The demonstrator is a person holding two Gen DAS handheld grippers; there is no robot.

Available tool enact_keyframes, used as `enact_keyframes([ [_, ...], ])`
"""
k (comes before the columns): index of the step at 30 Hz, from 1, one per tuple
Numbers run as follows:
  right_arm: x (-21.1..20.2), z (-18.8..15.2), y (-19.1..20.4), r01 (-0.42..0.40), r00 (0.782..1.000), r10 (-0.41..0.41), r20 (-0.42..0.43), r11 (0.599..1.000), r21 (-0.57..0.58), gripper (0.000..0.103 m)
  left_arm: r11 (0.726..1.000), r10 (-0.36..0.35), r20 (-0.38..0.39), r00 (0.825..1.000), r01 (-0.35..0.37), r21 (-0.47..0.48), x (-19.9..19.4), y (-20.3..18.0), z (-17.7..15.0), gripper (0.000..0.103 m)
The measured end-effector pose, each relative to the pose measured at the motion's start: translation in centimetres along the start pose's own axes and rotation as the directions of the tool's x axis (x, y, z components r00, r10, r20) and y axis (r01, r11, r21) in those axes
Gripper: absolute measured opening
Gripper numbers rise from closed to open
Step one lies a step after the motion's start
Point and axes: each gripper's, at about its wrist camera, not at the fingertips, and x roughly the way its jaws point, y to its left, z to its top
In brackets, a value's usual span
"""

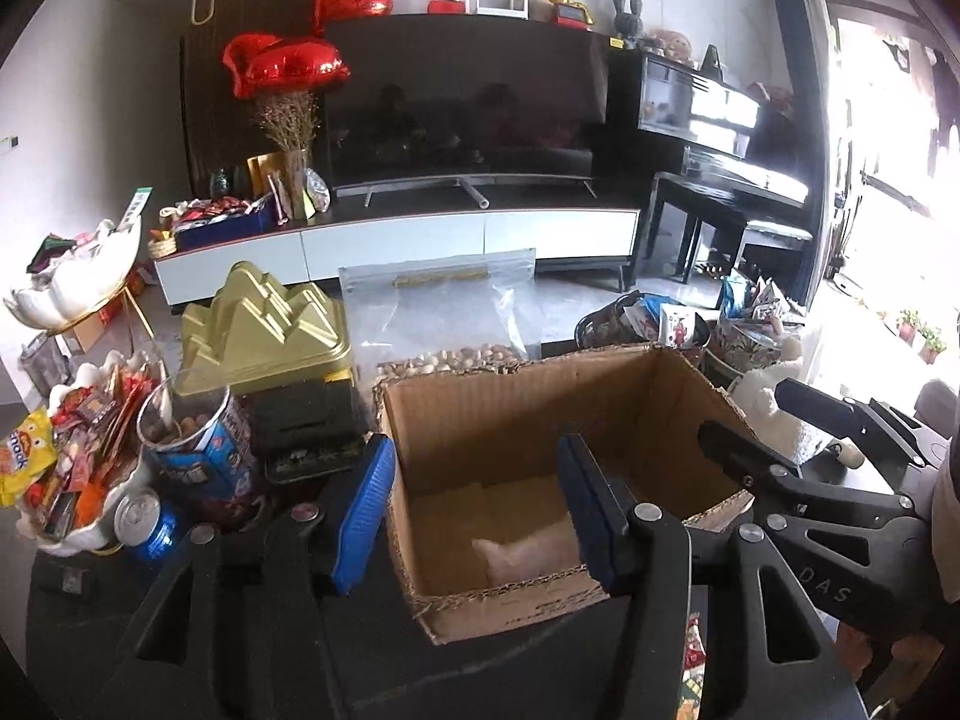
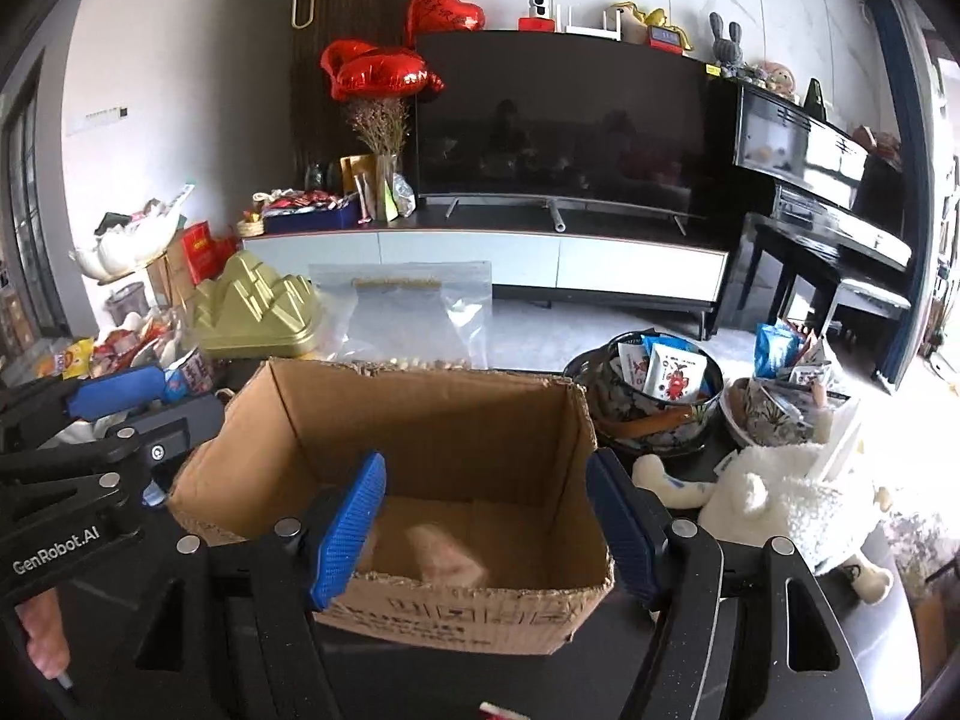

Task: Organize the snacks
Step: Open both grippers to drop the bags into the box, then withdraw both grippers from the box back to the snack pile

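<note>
An open cardboard box [image 1: 516, 414] stands on the dark table; it also shows in the right wrist view [image 2: 432, 426]. One pale pink snack packet [image 1: 528, 552] lies on its floor, seen blurred in the right wrist view [image 2: 450, 561]. My left gripper [image 1: 474, 510] is open and empty, held over the box's near left side. My right gripper [image 2: 486, 528] is open and empty, held over the box's near edge. The right gripper's black body [image 1: 840, 480] shows at the right of the left wrist view. The left gripper's blue fingers [image 2: 114, 387] show at the left of the right wrist view.
A white shell bowl of mixed snacks [image 1: 72, 468], a can [image 1: 144, 522], a nut tub [image 1: 198, 444] and a gold tin [image 1: 264, 330] stand left. A clear bag of nuts [image 1: 444, 318] lies behind the box. Patterned bowls of packets [image 2: 660, 390] and a white plush [image 2: 786, 498] sit right.
</note>
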Motion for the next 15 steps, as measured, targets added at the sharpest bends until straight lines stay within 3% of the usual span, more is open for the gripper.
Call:
enact_keyframes([
  [15,-7.3,-2.7,1.3,-0.058,0.997,0.058,0.043,0.998,-0.004,0.070,1.000,0.003,0.069,0.998,-0.004,0.007,-8.3,-1.0,-3.3,0.065],
])
